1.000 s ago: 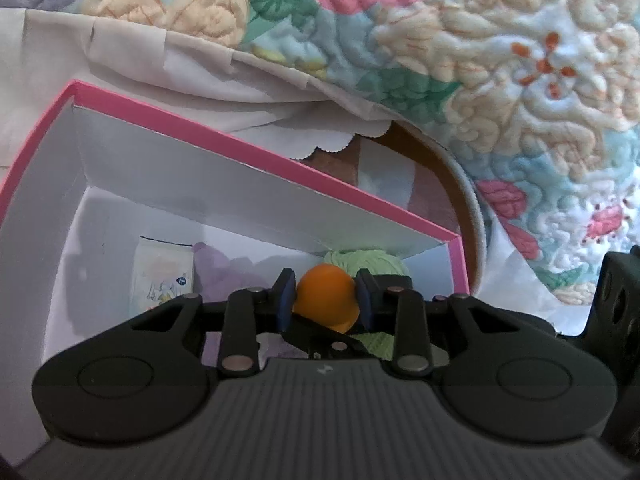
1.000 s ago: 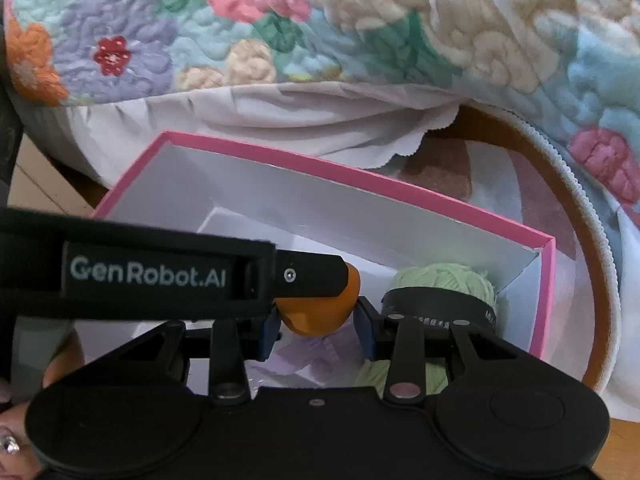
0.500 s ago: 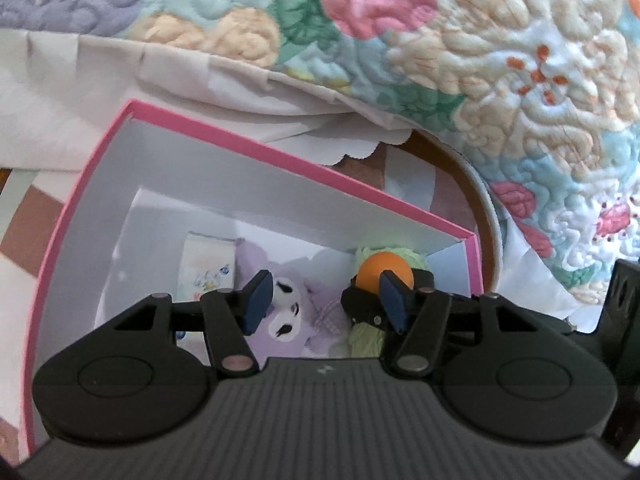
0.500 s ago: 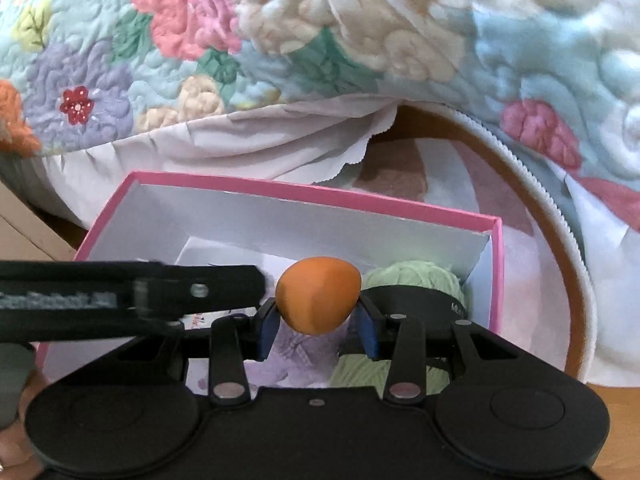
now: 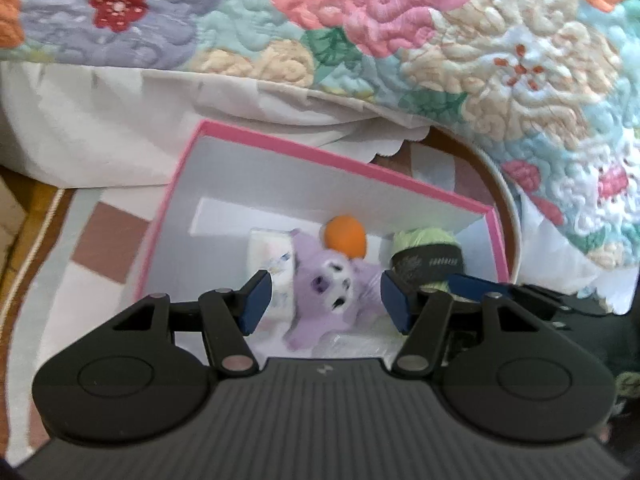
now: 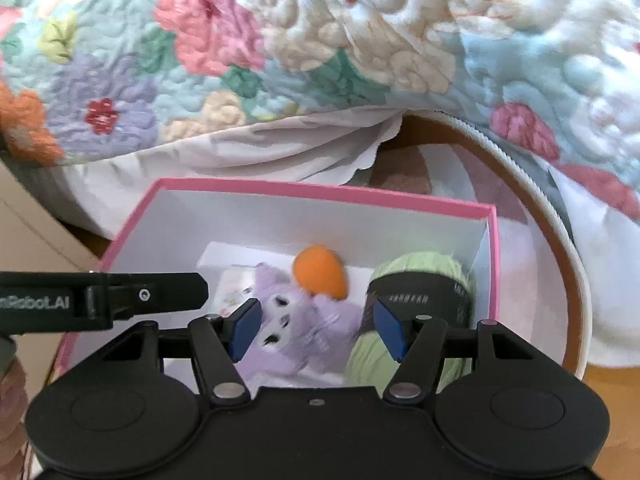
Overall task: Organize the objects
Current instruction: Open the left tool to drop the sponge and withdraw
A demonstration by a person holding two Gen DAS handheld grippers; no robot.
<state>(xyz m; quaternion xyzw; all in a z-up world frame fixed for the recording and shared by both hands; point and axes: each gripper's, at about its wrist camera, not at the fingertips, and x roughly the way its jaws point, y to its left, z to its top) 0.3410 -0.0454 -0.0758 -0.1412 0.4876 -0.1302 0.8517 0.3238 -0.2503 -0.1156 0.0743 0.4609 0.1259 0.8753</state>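
A pink-rimmed white box [image 5: 280, 152] [image 6: 320, 192] holds an orange ball [image 5: 345, 236] [image 6: 320, 276], a purple plush toy [image 5: 328, 288] [image 6: 296, 320], a green yarn skein with a black band [image 5: 428, 256] [image 6: 420, 292] and a small white printed pack [image 5: 268, 252]. The ball lies free on the plush, blurred. My left gripper [image 5: 326, 300] is open and empty above the box. My right gripper [image 6: 316, 330] is open and empty above the plush. The left gripper's body [image 6: 100, 300] shows at the right wrist view's left edge.
A quilted floral bedspread [image 5: 400, 40] with a white sheet edge [image 5: 120, 128] hangs behind the box. The box sits on a round patterned mat with a white rim [image 6: 552, 232] over a wooden floor [image 6: 612, 400].
The left gripper opened and let the ball go to the right gripper. The right gripper then opened and the ball dropped onto the plush. Both grippers pulled back and up.
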